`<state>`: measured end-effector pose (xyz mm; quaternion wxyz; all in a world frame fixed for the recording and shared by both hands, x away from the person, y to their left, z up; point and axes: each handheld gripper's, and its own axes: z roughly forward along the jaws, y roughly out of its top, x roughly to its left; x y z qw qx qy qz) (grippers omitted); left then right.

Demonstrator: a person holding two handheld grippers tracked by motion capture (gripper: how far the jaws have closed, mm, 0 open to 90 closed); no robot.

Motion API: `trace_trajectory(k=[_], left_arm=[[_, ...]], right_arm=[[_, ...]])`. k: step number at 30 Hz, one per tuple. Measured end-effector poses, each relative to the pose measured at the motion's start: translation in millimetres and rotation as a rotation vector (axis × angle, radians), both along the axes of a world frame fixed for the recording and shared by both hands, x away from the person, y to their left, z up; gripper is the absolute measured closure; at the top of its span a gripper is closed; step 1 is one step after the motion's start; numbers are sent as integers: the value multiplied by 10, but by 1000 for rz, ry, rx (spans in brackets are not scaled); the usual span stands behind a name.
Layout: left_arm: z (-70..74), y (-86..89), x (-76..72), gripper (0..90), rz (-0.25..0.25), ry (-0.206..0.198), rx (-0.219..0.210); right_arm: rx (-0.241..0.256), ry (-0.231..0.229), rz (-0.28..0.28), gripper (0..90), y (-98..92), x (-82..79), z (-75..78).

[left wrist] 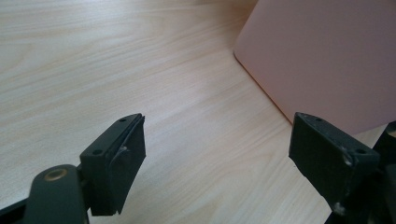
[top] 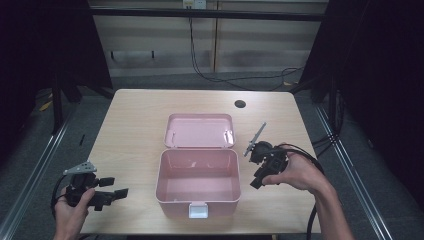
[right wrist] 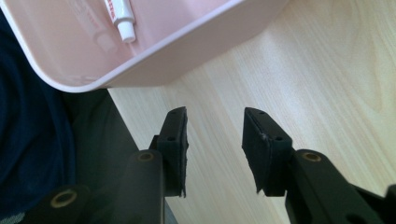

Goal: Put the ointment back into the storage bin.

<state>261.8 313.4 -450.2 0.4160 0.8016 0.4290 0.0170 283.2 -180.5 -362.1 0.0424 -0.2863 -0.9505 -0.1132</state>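
Near the wooden table's (top: 140, 115) front edge, an open pink plastic box (top: 198, 187) sits between the left gripper (top: 114, 188) and right gripper (top: 256, 179), both with jaws spread and empty.

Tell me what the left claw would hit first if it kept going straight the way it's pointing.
Probably the outer side wall of the pink box. The left claw points right toward it, jaws open, with bare table between. Depth is uncertain.
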Motion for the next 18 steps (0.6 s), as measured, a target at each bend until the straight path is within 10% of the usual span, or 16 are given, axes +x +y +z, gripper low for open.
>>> trace_trajectory(k=[18], left_arm=[[-11,-12,14,186,-8,4,7]], right_arm=[[12,28,-87,600,-257,-64,-515]])
